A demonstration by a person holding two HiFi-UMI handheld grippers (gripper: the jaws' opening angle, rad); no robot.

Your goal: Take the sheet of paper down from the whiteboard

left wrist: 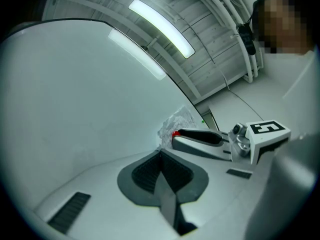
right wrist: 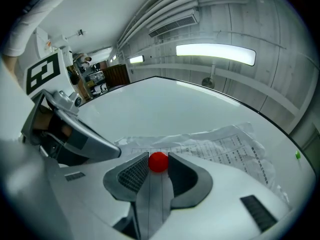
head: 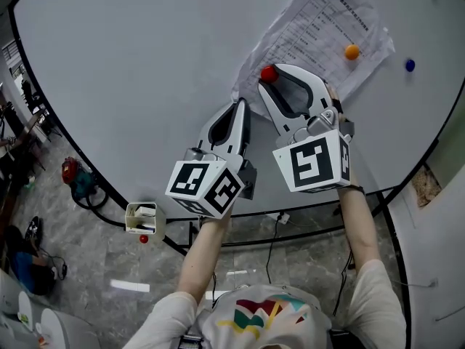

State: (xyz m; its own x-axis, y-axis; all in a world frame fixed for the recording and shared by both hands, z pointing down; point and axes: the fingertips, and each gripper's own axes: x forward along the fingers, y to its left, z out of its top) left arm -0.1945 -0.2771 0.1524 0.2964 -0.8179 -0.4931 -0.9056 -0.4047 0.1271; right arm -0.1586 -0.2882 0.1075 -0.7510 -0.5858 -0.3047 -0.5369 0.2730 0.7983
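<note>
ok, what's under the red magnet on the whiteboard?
The crumpled printed sheet, pinned against the whiteboard. The patch right beneath the red magnet is covered, so nothing there can be seen.

Blue magnet [head: 410, 65], small box [head: 142, 219]

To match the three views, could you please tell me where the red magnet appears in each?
Head view: red magnet, upper centre.
Left gripper view: magnet small, right of centre.
Right gripper view: magnet lower centre, between its jaws.
Shared landmark: the crumpled sheet of paper.
</note>
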